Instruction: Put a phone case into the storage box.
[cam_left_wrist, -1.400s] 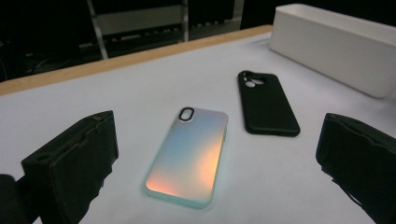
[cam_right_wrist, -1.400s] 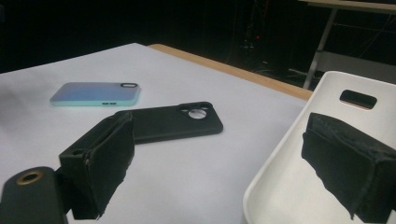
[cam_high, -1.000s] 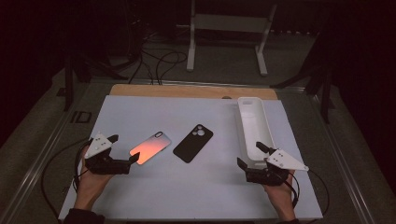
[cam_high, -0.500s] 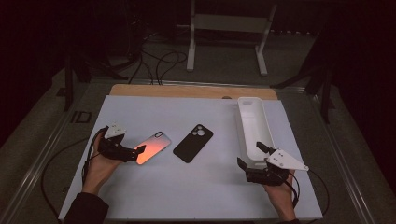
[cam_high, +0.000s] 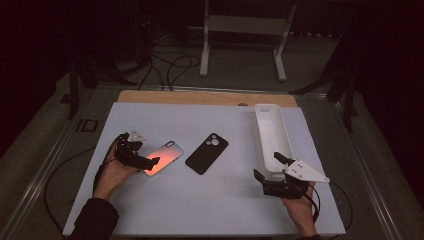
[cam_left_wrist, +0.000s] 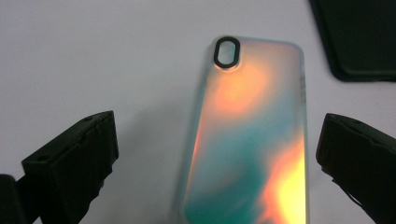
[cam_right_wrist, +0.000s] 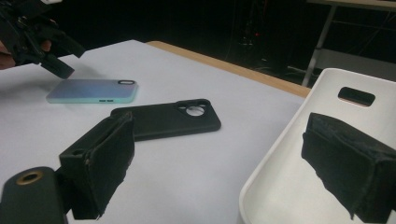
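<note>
Plainly, no brand, label or writing can be read on anything. On the left of the white worktop (cam_high: 220, 210) the left gripper (cam_high: 146, 161) has its fingers (cam_left_wrist: 79, 158) spread wide on either side of the near end of the iridescent phone case (cam_high: 164, 157), which lies flat between them; whether they touch it cannot be told. A black phone case (cam_high: 207, 153) lies just right of it. On the right, the right gripper (cam_high: 268, 167) holds its fingers (cam_right_wrist: 100, 163) wide apart, straddling the near left wall of the white tray (cam_high: 265, 114), gripping nothing.
</note>
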